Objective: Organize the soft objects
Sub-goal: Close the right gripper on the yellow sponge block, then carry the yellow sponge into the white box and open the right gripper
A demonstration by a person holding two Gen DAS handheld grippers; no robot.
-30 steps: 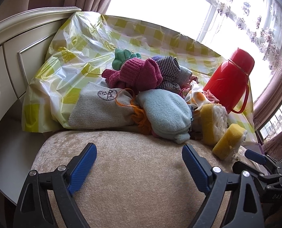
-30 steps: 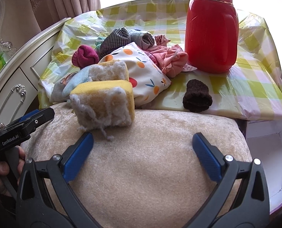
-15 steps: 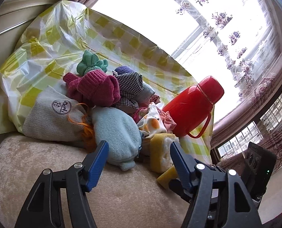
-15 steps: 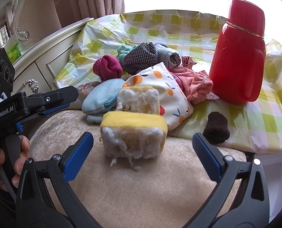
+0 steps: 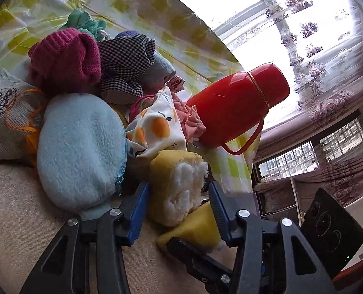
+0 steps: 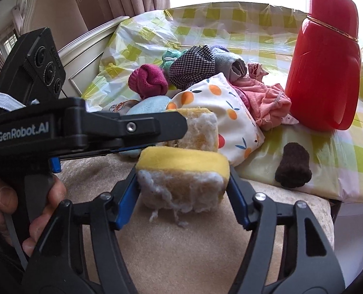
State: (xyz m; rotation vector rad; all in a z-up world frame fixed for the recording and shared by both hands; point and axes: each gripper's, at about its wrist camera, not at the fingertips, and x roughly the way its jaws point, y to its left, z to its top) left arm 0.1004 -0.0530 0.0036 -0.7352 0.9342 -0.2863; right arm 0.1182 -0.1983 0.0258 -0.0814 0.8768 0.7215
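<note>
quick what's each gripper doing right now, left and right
Left gripper: jaws closing around the farther yellow sponge, pads not clearly pressing yet.
Right gripper: jaws closing on the nearer yellow sponge, pads touching its sides.

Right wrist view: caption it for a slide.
Right hand-held gripper closing around a yellow sponge on a beige cushion.

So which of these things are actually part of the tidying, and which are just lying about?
Part of the job:
- near sponge, between the closing right gripper jaws
- far sponge, between the closing left gripper jaws
- blue pouch
- maroon knit
- checked cloth
- orange-print pouch

Just lying about:
- red flask
- window curtain
</note>
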